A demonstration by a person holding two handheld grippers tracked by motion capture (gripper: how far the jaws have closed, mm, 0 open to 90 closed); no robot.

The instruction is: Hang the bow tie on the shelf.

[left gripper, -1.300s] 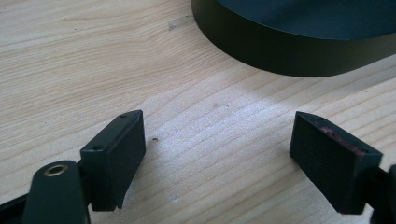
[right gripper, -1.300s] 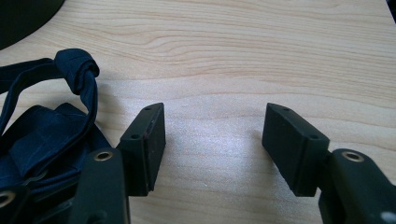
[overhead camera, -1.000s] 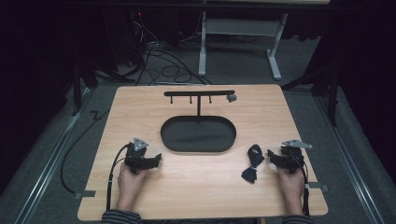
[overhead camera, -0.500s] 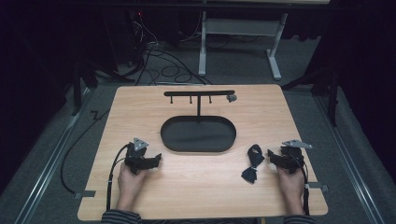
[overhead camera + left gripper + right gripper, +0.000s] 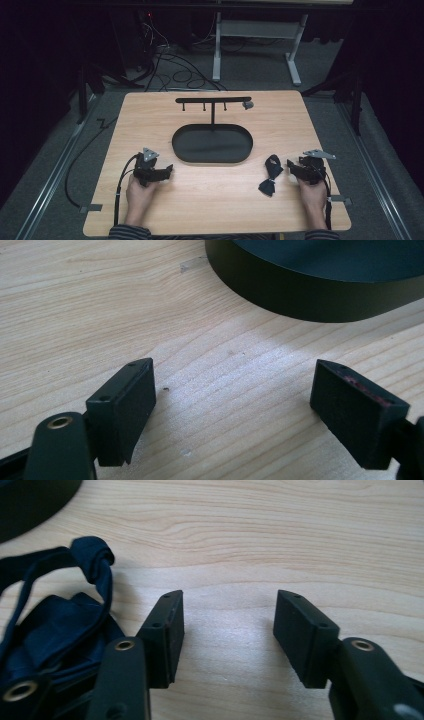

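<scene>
A dark blue knotted fabric piece (image 5: 270, 173) lies on the wooden table (image 5: 210, 210) right of centre; up close the fabric piece (image 5: 55, 615) sits just left of my right gripper's jaws. My right gripper (image 5: 291, 168) (image 5: 226, 635) rests beside it, open, with bare wood between its jaws. My left gripper (image 5: 165, 171) (image 5: 235, 405) rests on the table at the left, open and holding nothing. A black oval tray (image 5: 212, 143) with a T-shaped hook stand (image 5: 213, 100) stands in the middle; the tray's wall (image 5: 310, 295) is just beyond the left jaws.
A small grey piece (image 5: 247, 105) hangs at the right end of the stand's bar. A cable (image 5: 120, 187) trails from the left gripper over the table's edge. Table legs and cables crowd the dark floor beyond the far edge.
</scene>
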